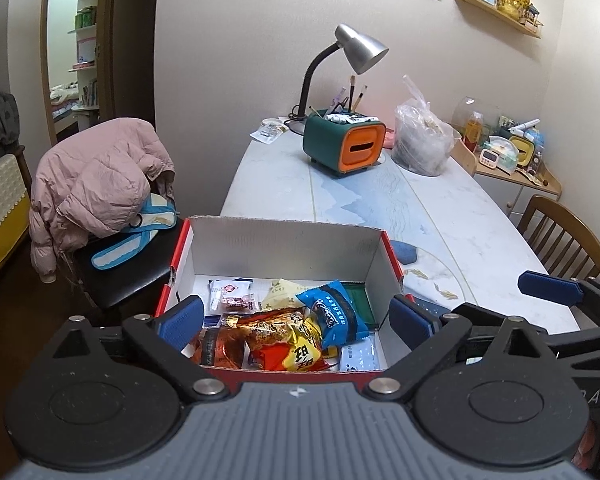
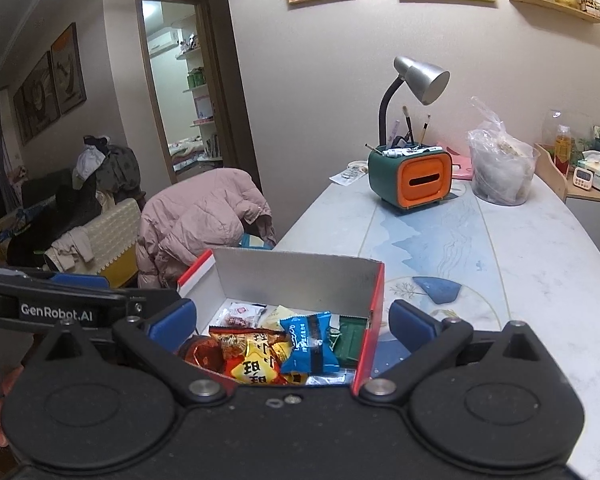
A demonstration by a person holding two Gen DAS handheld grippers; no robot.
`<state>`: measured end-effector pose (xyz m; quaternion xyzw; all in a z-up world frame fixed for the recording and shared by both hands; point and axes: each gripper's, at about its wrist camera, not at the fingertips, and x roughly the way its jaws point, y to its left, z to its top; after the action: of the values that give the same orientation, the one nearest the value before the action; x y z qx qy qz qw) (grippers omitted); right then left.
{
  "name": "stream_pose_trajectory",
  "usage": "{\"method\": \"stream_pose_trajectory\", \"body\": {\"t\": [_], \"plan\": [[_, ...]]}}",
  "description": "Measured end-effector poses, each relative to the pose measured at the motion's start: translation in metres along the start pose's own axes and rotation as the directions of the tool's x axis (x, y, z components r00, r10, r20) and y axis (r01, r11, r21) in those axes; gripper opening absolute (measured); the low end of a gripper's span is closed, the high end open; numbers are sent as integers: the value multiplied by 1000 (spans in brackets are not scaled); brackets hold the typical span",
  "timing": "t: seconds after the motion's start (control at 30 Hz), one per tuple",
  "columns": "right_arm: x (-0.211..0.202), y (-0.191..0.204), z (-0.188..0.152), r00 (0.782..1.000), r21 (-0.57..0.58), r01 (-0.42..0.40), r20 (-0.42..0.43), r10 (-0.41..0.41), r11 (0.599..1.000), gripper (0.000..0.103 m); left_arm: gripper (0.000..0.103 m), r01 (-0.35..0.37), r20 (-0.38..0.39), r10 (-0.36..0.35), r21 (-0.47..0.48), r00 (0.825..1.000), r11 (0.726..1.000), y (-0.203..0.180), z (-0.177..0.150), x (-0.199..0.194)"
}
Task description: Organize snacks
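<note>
Both jaws stand wide open and empty, my left gripper (image 1: 296, 314) and right gripper (image 2: 292, 322) poised over the near edge of the red box (image 1: 392, 254) on the tabletop (image 1: 480, 240). Largest among the snacks inside is the orange-yellow packet (image 1: 288, 344), then the blue packet (image 1: 334, 312) just right of it. Both look light, soft and crinkly, likely slippery; I would pinch a sealed end seam rather than the puffed middle.
</note>
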<state>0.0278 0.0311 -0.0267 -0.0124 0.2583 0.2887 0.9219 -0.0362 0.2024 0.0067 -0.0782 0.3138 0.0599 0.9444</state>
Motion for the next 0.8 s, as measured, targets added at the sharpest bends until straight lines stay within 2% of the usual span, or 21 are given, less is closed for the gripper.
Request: {"method": "stream_pose_trajectory", "body": {"t": [0.8], "plan": [[1,-1,0,999,22,45,1,-45,999,103,100,4,-16,-4,-7,1000,1000,0,-2,3]]}}
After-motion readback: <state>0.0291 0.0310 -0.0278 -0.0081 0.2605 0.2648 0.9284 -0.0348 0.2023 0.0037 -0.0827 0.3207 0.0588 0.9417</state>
